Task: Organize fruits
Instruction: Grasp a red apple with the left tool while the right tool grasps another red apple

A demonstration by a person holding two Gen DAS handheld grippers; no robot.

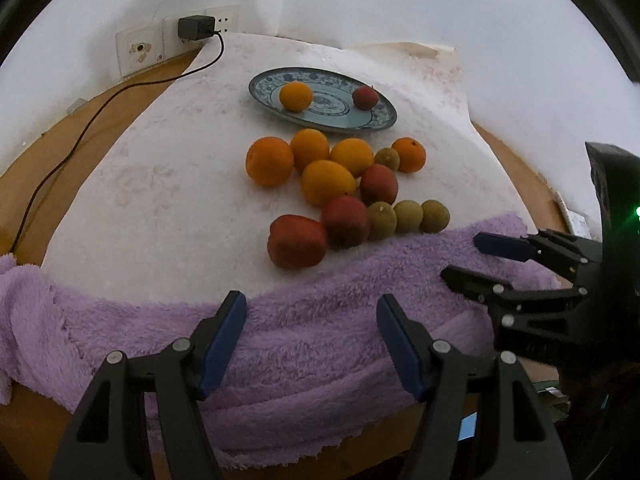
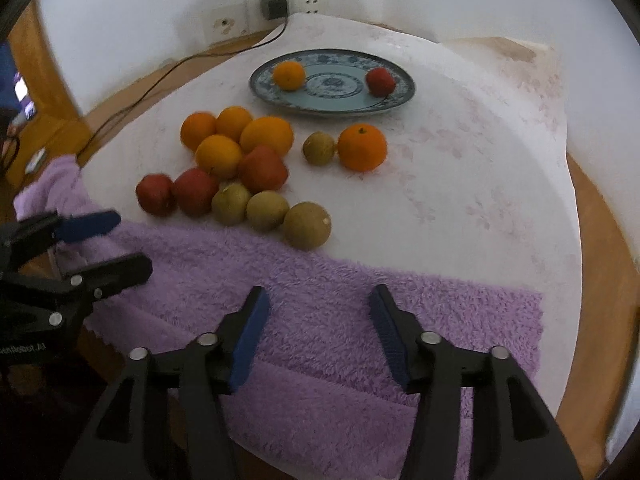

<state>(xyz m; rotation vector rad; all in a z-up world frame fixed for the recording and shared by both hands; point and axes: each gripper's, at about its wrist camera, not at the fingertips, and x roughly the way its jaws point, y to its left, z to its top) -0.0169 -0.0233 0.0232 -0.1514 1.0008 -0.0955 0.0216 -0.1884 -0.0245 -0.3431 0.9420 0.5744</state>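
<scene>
A blue-patterned plate point(image 1: 382, 118) point(image 2: 402, 94) at the back of the white cloth holds one orange point(image 1: 295, 96) point(image 2: 288, 75) and one red fruit point(image 1: 365, 97) point(image 2: 380, 81). In front of it lies a cluster of several oranges point(image 1: 269, 161) point(image 2: 266, 135), red fruits point(image 1: 297, 241) point(image 2: 155, 194) and small brown-green fruits point(image 1: 435, 216) point(image 2: 307, 225). One orange point(image 2: 362, 147) sits apart on the right. My left gripper point(image 1: 311, 312) point(image 2: 126, 238) is open and empty over the purple towel. My right gripper point(image 2: 318, 308) point(image 1: 464, 258) is open and empty over the towel too.
A purple towel point(image 1: 320, 344) point(image 2: 360, 320) covers the table's front edge. A black charger point(image 1: 196, 27) point(image 2: 275, 8) is plugged into the wall socket, its cable point(image 1: 80, 136) running over the wooden table at left. White walls close the back.
</scene>
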